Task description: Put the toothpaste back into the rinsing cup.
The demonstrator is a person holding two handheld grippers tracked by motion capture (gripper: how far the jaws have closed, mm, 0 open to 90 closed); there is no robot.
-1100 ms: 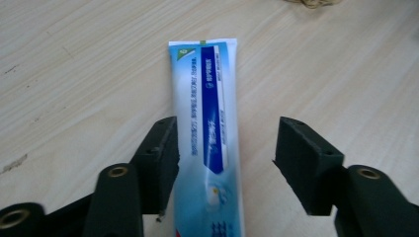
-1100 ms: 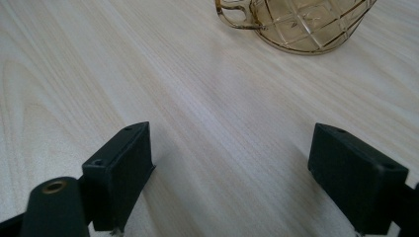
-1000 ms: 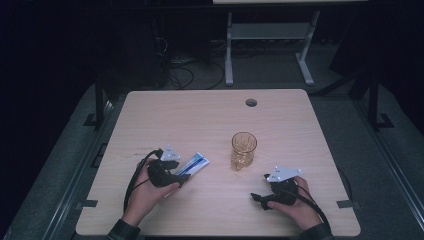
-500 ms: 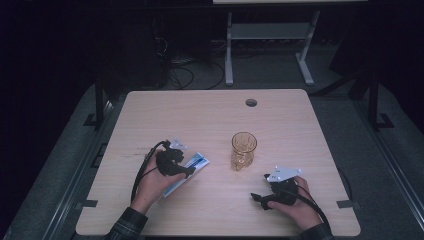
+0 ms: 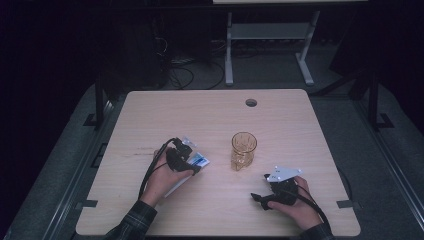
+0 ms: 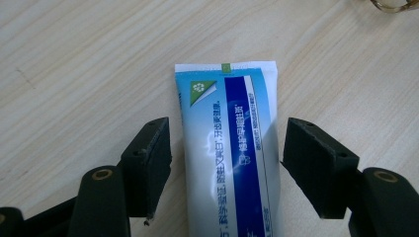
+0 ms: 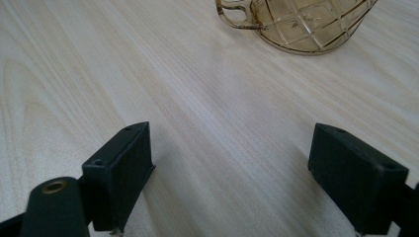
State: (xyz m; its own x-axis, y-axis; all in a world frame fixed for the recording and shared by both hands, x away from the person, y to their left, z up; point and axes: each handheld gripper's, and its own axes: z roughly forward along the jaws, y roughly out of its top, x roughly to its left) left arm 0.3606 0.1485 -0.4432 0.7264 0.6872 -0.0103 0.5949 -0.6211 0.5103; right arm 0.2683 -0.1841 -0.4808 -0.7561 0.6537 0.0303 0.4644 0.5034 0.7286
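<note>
A white and blue toothpaste tube [image 5: 201, 161] lies flat on the wooden table [image 5: 280, 120], left of centre. My left gripper [image 5: 192, 161] hovers low over it. In the left gripper view the tube [image 6: 232, 148] runs lengthwise between the two black pads, with a narrow gap on each side, so the left gripper [image 6: 225, 163] is open. An amber patterned glass cup [image 5: 243, 149] stands upright at the middle. My right gripper [image 5: 270, 182] rests near the front right, open, with bare wood between its pads [image 7: 230, 173]; the cup [image 7: 301, 24] sits ahead of it.
A round cable hole [image 5: 251, 102] sits near the table's far edge. Beyond the table stand a white desk frame [image 5: 270, 45] and loose cables [image 5: 180, 75] on the dark floor. Cables trail from both grippers towards the front edge.
My left hand has moved forward and to the right along the tube, and the gripper now straddles it. The right hand and the cup have stayed where they were.
</note>
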